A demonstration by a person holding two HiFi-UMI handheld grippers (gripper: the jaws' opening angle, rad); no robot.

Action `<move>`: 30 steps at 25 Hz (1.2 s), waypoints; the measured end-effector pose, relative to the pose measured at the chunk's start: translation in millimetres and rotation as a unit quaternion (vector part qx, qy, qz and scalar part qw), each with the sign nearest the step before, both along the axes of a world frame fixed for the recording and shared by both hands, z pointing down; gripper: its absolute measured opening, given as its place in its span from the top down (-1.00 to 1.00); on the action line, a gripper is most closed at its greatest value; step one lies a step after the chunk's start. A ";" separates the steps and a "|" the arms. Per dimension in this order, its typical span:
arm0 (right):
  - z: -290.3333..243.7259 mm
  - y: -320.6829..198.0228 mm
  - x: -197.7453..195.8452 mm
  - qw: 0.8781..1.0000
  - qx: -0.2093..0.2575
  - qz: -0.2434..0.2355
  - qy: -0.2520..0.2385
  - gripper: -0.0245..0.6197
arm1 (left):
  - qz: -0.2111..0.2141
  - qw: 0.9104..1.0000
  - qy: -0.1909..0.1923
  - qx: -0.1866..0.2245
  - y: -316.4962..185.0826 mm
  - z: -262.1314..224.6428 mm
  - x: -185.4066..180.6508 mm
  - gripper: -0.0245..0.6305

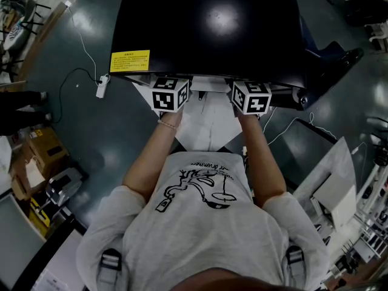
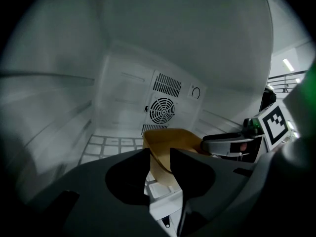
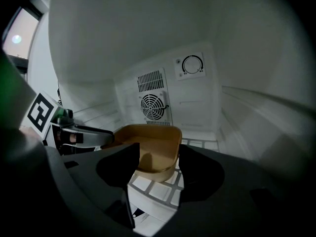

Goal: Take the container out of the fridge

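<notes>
The black-topped fridge (image 1: 206,23) stands open, with both tools reaching inside. The tan container (image 3: 153,149) sits on its white wire shelf (image 2: 106,144). The left gripper (image 2: 159,164) pinches the container's near wall. The right gripper (image 3: 159,157) has its jaws spread, flanking the container's end.

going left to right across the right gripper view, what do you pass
left gripper → container → dial
</notes>
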State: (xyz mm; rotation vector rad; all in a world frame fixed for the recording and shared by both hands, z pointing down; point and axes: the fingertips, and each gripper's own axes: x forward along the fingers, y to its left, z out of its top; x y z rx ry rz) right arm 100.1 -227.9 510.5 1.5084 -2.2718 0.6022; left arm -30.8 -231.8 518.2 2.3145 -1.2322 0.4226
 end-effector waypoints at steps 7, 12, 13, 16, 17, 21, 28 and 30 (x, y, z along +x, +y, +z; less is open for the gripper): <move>-0.3 4.4 -6.2 1.000 0.000 -0.015 -0.009 0.12 | -0.004 1.000 0.005 0.004 1.0 -4.2 -2.2 0.50; -0.7 9.5 -7.0 1.000 0.000 -0.015 -0.015 0.13 | -0.004 1.000 0.008 0.004 4.5 -5.4 -2.1 0.50; -1.4 10.9 -7.2 1.000 0.000 -0.015 -0.016 0.13 | -0.003 1.000 0.009 0.004 5.5 -5.3 -2.0 0.50; -4.1 14.5 -6.1 1.000 0.000 -0.013 -0.015 0.13 | -0.005 1.000 0.010 0.004 8.2 -5.6 -2.3 0.50; -4.5 15.7 -6.0 1.000 0.001 -0.013 -0.016 0.13 | -0.005 1.000 0.011 0.004 9.2 -6.0 -2.5 0.51; -7.0 21.0 -7.0 1.000 0.002 -0.013 -0.021 0.14 | -0.006 1.000 0.014 0.006 13.5 -8.6 -3.3 0.51; -13.1 29.1 -7.2 1.000 0.004 -0.013 -0.027 0.14 | -0.006 1.000 0.015 0.011 20.3 -14.3 -4.3 0.52; -14.7 30.9 -7.2 1.000 0.006 -0.013 -0.027 0.14 | -0.006 1.000 0.016 0.012 22.6 -15.0 -4.5 0.52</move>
